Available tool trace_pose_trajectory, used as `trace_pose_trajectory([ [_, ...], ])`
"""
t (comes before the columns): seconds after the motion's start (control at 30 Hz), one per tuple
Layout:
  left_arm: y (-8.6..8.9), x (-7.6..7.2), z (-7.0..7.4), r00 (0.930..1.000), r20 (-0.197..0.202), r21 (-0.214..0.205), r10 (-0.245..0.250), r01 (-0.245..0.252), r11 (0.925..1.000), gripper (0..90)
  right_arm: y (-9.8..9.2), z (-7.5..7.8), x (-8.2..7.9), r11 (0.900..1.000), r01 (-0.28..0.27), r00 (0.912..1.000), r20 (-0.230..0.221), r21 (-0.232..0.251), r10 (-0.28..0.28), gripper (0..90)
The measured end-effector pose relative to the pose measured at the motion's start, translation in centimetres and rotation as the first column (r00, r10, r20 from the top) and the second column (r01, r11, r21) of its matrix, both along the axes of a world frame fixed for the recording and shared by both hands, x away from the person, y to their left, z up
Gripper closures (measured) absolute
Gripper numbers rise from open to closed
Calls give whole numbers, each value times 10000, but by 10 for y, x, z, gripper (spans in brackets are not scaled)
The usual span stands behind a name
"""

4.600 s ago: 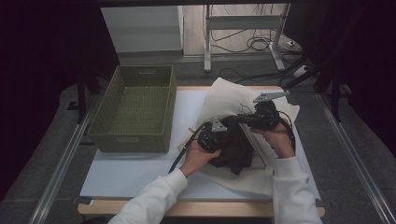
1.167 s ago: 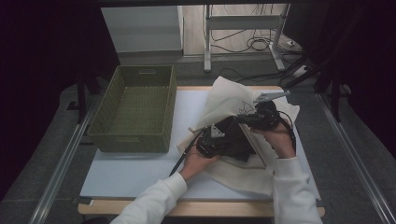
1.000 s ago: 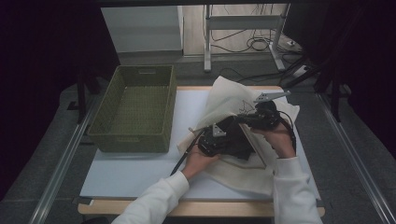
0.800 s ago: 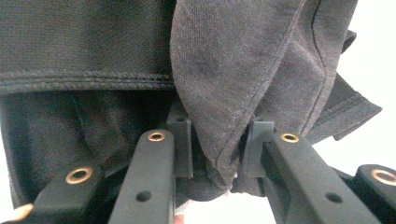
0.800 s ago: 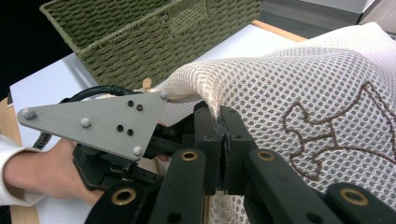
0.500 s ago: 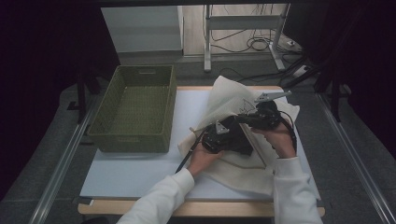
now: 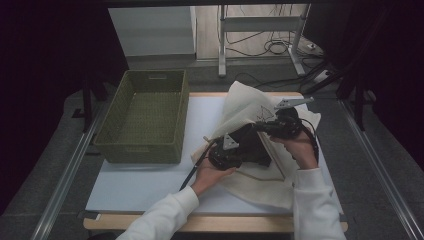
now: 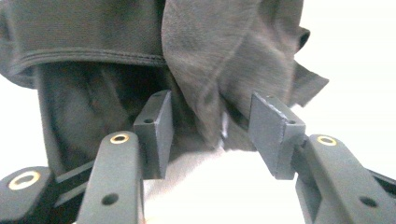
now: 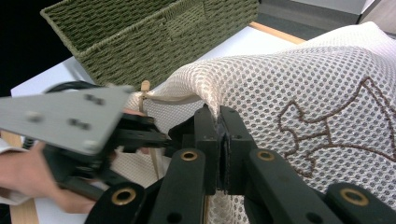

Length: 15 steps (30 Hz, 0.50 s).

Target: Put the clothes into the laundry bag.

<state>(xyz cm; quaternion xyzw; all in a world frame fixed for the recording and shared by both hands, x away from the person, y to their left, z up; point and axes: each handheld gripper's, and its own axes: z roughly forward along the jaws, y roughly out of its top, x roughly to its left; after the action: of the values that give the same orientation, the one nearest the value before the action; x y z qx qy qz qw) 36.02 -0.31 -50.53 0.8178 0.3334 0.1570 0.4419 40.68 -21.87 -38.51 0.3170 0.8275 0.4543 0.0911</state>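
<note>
My right gripper (image 9: 219,140) clamps the mesh bag's (image 9: 299,79) rim; my left gripper's (image 8: 210,135) jaws, just opening, straddle the dark garment (image 8: 224,56) unpressed.

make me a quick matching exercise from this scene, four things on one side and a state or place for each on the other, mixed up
Things:
1. woven basket
2. mesh bag
3. dark garment
4. left hand-held gripper

States or places:
A. jaws apart, pads off the cloth
B. empty, at the table's left
C. rim pinched by the right hand-held gripper
D. lying in the bag's opening

Pairs: 1-B, 2-C, 3-D, 4-A
</note>
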Motion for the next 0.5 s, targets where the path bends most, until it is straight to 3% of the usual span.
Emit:
trace_pose_trajectory([
  [0.1, 6, -10, 5, 9997, 99, -190, -225, 227, 9996, 550, 0, 0, 0, 10000, 9, 10000, -9, -5, -9, 872],
  [0.23, 11, -18, 9, 9982, 6, -53, -594, 594, 9982, 816, 0, 0, 0, 10000, 25, 10000, -1, -12, -25, 873],
  [0.3, 11, -18, 7, 9965, -264, -42, -799, 798, 9968, 888, 0, 0, 0, 10000, 38, 10000, -4, 4, -38, 873],
  [0.5, 2, -9, -7, 9935, -721, 432, -882, 914, 9949, 899, 0, 0, 0, 10000, 16, 10000, 6, -14, -16, 873],
])
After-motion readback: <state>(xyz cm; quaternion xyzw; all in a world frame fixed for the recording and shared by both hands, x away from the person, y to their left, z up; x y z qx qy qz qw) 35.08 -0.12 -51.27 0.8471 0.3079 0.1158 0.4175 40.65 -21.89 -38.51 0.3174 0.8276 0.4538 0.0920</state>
